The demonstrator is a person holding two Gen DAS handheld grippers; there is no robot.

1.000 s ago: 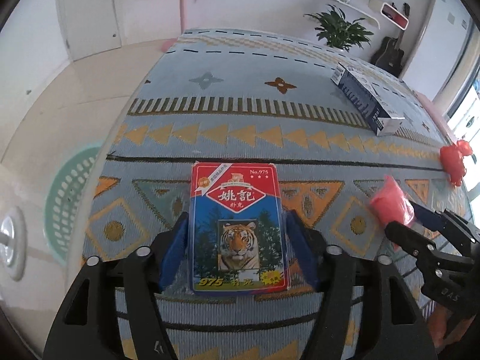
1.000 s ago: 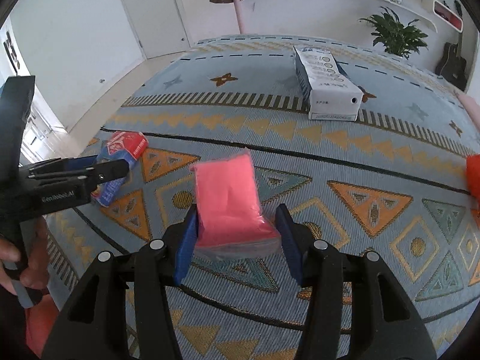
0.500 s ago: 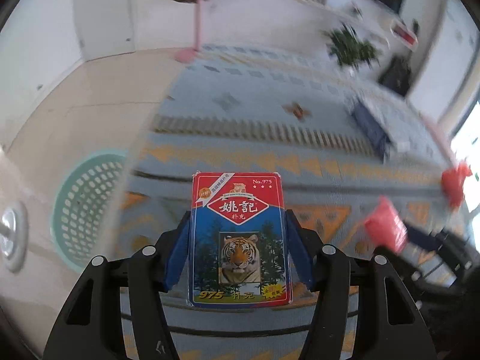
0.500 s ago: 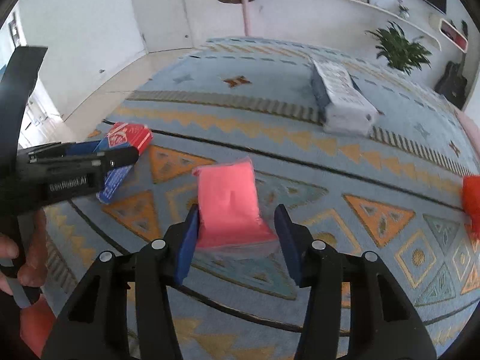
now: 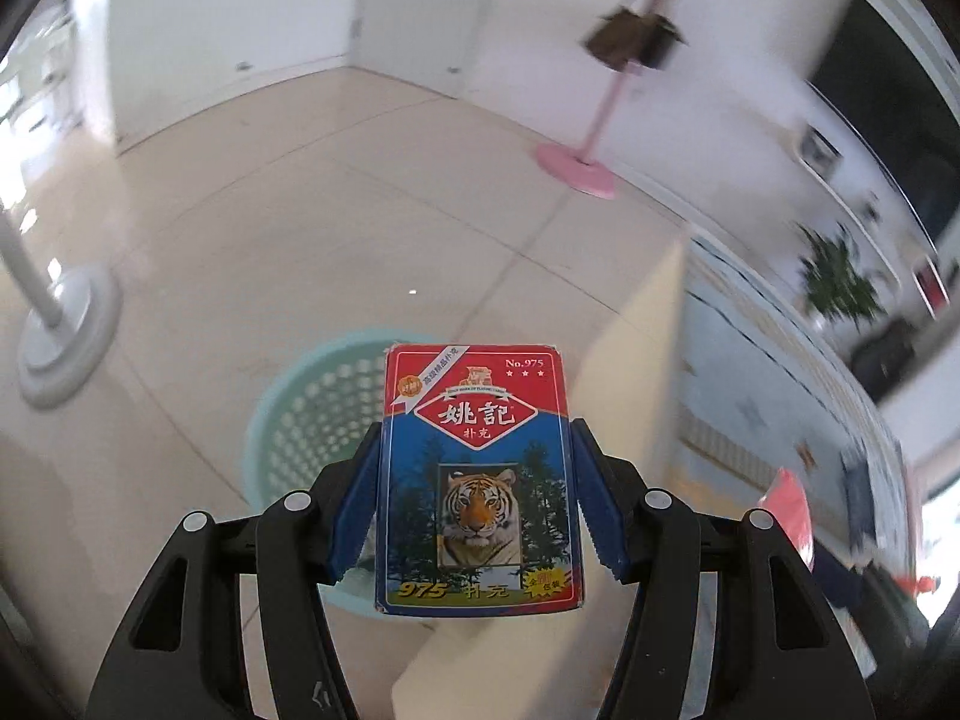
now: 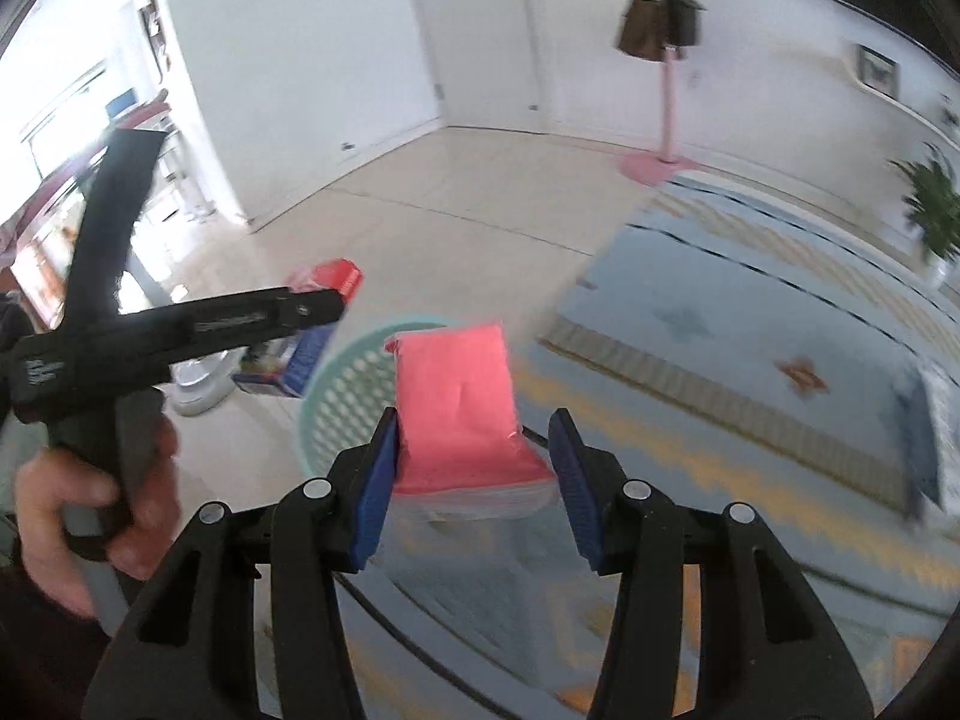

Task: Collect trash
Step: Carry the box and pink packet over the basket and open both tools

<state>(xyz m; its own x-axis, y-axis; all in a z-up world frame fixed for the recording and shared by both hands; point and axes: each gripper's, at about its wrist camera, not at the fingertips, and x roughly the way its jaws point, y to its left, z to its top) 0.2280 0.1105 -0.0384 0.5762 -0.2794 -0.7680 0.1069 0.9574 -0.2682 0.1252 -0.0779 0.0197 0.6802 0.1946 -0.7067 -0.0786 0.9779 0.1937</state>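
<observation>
Two pieces of trash have left the rug: your left gripper (image 5: 477, 498) grasps the card box (image 5: 477, 480), your right gripper (image 6: 474, 468) grasps the pink packet (image 6: 459, 408). Both now hang near the basket (image 5: 300, 420), so dropping comes next.

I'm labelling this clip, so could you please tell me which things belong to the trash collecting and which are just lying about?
Part of the job:
- card box, held in left gripper
- pink packet, held in right gripper
- green basket on the floor

Just lying about:
- pink coat stand
- patterned rug
- potted plant
</observation>
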